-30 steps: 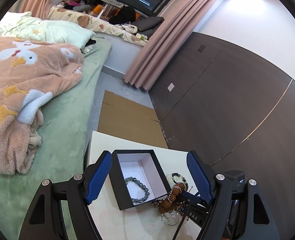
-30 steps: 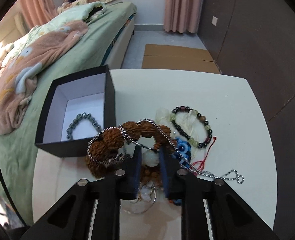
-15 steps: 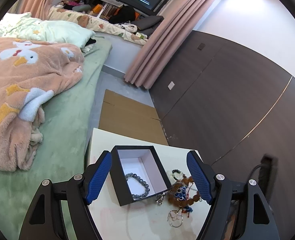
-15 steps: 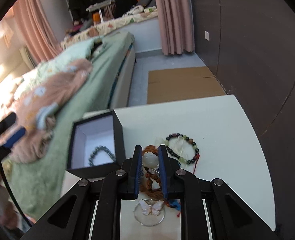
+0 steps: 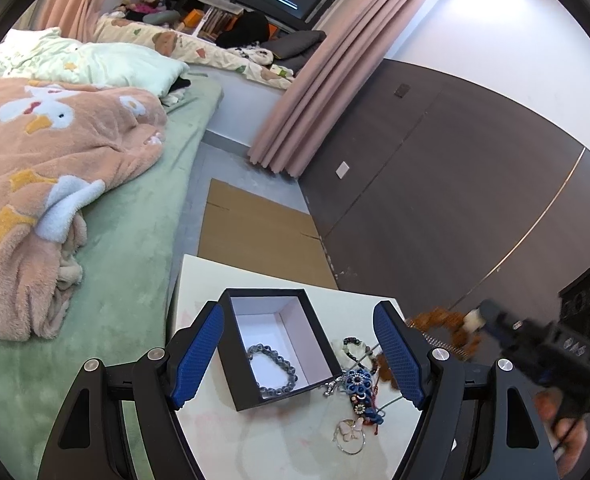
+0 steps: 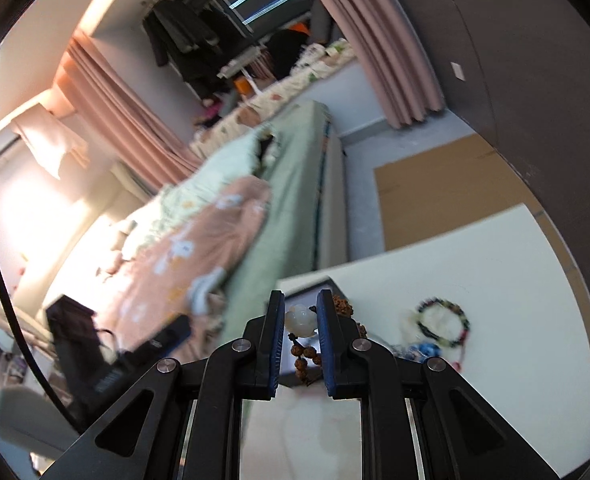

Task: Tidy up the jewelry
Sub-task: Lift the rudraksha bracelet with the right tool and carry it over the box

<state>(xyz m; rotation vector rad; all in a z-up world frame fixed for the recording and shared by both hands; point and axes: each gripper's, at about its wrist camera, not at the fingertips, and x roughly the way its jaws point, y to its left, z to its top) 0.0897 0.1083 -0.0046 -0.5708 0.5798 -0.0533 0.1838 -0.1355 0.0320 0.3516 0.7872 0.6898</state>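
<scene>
An open black box point(image 5: 273, 344) with a white inside stands on the white table point(image 5: 287, 440) and holds a grey bead bracelet point(image 5: 273, 368). My left gripper point(image 5: 301, 354) is open, its blue pads either side of the box. My right gripper point(image 6: 301, 320) is shut on the white pendant point(image 6: 301, 319) of a brown bead string point(image 6: 305, 358), lifted above the table; it shows blurred in the left wrist view point(image 5: 451, 324). A blue flower piece point(image 5: 359, 382), a butterfly ring point(image 5: 349, 434) and a multicoloured bead bracelet point(image 6: 443, 322) lie right of the box.
A bed with a green cover point(image 5: 127, 240) and a pink blanket point(image 5: 43, 176) runs along the table's left. Flat cardboard point(image 5: 255, 236) lies on the floor beyond the table. A dark panelled wall point(image 5: 455, 184) stands at the right.
My right gripper has lifted the brown bead string off the pile and swung it up and to the right, tilting. The left gripper has drawn back slightly from the box.
</scene>
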